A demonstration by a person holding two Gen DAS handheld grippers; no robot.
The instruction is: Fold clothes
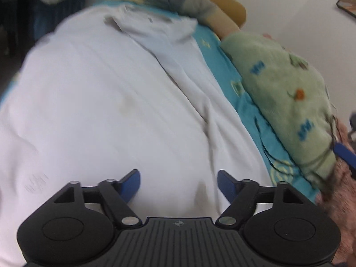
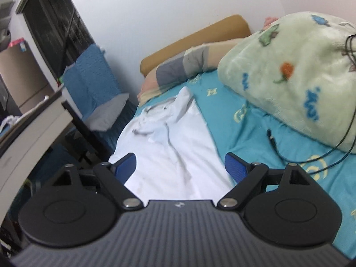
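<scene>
A white collared shirt (image 1: 100, 93) lies spread on a bed with a turquoise sheet (image 1: 224, 66), its collar at the far end. The left gripper (image 1: 179, 183) hovers low over the shirt's near part, open, with nothing between its blue fingers (image 1: 131, 184). In the right wrist view the same shirt (image 2: 175, 146) stretches away toward the headboard. The right gripper (image 2: 180, 166) is open above the shirt's near end, holding nothing. The image in the left wrist view is blurred.
A green fleece blanket (image 2: 293, 75) is heaped on the bed's right side, with a black cable (image 2: 311, 158) trailing onto the sheet (image 2: 255, 133). A patchwork pillow (image 2: 182, 69) and tan headboard (image 2: 200, 40) lie beyond. A blue chair (image 2: 93, 77) and desk (image 2: 33, 129) stand left of the bed.
</scene>
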